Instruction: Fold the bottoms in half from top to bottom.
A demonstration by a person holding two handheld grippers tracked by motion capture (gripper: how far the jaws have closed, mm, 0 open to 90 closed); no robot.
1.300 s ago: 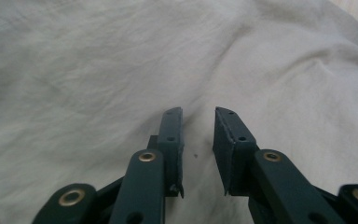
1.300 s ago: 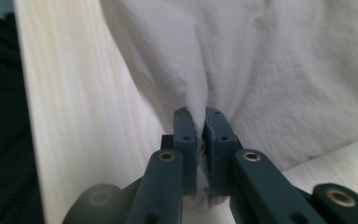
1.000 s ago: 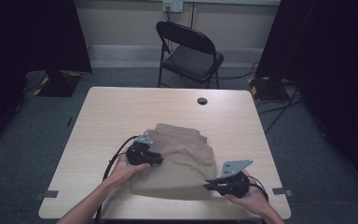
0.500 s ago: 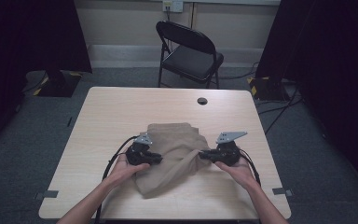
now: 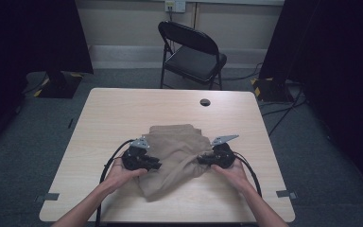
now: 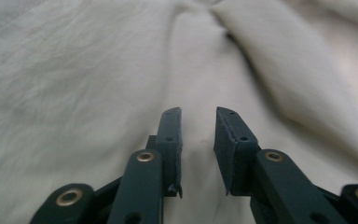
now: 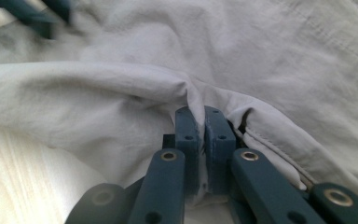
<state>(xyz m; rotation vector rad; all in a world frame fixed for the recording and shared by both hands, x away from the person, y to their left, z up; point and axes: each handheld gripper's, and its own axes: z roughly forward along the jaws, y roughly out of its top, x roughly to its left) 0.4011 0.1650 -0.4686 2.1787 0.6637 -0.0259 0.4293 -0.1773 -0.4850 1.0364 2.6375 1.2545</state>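
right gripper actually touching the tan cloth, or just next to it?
Touching. In the right gripper view the right gripper has its jaws shut on a pinched fold of the tan cloth, with fabric squeezed between the pads.

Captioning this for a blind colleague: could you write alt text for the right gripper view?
The right gripper, its two dark jaws shut, pinches a fold of a beige garment. The crumpled cloth spreads across a light wooden table, and a blurred dark shape sits in the top left corner.
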